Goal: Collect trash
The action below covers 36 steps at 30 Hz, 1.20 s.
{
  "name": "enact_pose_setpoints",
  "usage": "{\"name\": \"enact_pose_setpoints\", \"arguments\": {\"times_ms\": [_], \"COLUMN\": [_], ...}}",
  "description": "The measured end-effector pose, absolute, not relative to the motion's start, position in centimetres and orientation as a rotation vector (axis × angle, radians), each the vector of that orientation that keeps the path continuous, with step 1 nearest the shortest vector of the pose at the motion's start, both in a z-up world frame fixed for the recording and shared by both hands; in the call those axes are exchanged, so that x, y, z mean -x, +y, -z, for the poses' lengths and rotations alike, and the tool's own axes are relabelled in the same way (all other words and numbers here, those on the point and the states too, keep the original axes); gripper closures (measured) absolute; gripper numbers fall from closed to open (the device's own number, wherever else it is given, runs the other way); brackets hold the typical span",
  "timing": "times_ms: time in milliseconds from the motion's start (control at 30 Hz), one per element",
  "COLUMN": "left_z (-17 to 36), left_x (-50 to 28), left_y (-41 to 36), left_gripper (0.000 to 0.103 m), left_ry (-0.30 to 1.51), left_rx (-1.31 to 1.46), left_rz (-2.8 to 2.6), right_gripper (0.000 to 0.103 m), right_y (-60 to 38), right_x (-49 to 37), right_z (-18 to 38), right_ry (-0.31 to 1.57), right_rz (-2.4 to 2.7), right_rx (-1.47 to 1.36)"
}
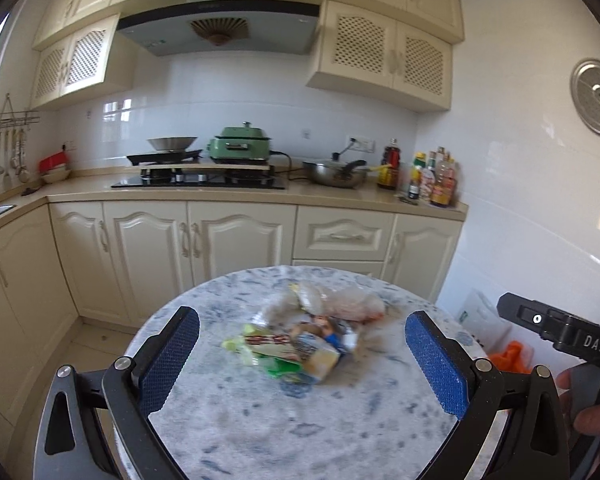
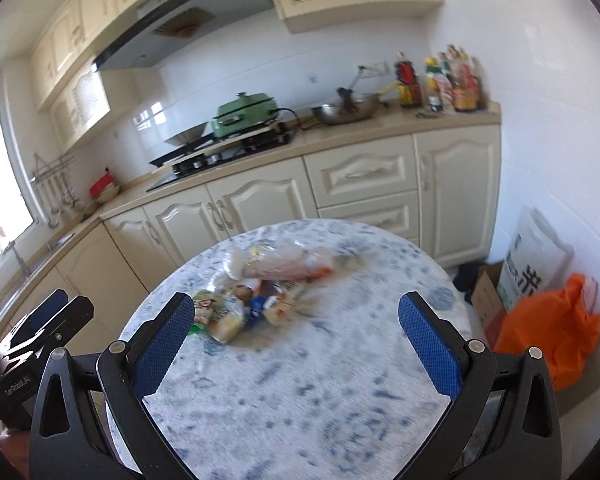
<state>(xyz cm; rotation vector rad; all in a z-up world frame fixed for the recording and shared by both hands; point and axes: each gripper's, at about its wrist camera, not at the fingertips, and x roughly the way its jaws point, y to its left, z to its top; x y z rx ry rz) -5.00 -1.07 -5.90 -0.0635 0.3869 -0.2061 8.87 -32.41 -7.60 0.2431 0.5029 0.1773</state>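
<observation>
Round marble-patterned table (image 1: 300, 432) (image 2: 340, 400) bearing a small heap of trash (image 1: 300, 340) (image 2: 256, 292) on its far half, toward the kitchen counter (image 1: 256, 194) (image 2: 340, 138). The heap comprises crumpled clear plastic wrappers (image 1: 332, 300) (image 2: 276, 264) on the counter side and coloured snack packets (image 1: 284, 354) (image 2: 228, 312) on the near side; motion blur obscures their print. Left gripper (image 1: 302, 344), fingers spread wide with nothing between the blue pads (image 1: 172, 356), held above the near part of the table with the heap framed between its fingers and not touching them. Right gripper (image 2: 296, 328), likewise spread wide and holding nothing, above the near part of the table, the heap lying toward its left pad (image 2: 168, 340); contact between pad and packets cannot be determined. Beside the table, against the white tiled wall: an orange plastic bag (image 2: 548, 332) (image 1: 512, 356), a white sack (image 2: 536, 256), and a cardboard box (image 2: 488, 300). On the counter beyond the table: a green electric cooker (image 1: 242, 144) (image 2: 244, 114), a steel pan (image 1: 336, 174) (image 2: 346, 112), and a group of bottles (image 1: 428, 176) (image 2: 440, 80).
</observation>
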Motion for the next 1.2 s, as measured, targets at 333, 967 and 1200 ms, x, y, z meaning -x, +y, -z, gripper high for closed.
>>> {"name": "enact_pose_setpoints", "arguments": {"times_ms": [333,967,1200], "left_z": [6.2,12.7,14.2], "left_x": [1.7,-15.7,-19.9], "left_y": [0.9,-1.8,-0.9], "left_gripper": [0.001,0.001,0.045], "left_ry": [0.425,0.745,0.799], "left_rx": [0.059,0.019,0.105], "left_rz": [0.159,0.12,0.204], "right_gripper": [0.0,0.0,0.0], "right_y": [-28.8,-28.0,-26.9], "right_x": [-11.1,-20.0,-21.5], "right_z": [6.2,15.3,16.7], "right_ry": [0.497,0.731,0.774], "right_rz": [-0.172,-0.188,-0.221], "right_rx": [-0.105,-0.092,-0.063]}}
